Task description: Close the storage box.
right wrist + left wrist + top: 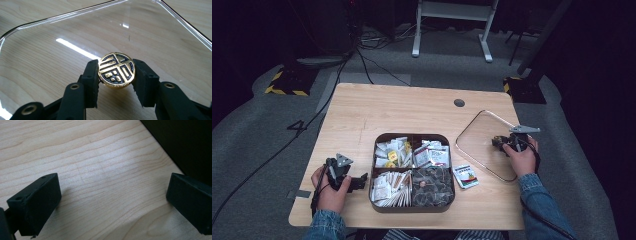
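Right gripper view: gold knob (116, 70) of clear lid (62, 37) clamped between right claw (116, 80) jaws.

Glass lid (75, 32), gold knob (116, 70) uppermost

A light wood-grain surface (412, 107) with rounded corners stands on a grey carpeted floor (257, 130). A dark, square tray (413, 206) with four compartments lies on it, close to the near edge and about midway along it. Just right of the tray lies a small printed packet (465, 176). Farther right of the tray, and a little beyond it, rests a clear lid (482, 132) with rounded corners, reaching almost to the right edge. Beyond the tray, near the far edge, a small dark round cap (459, 103) sits in the surface.
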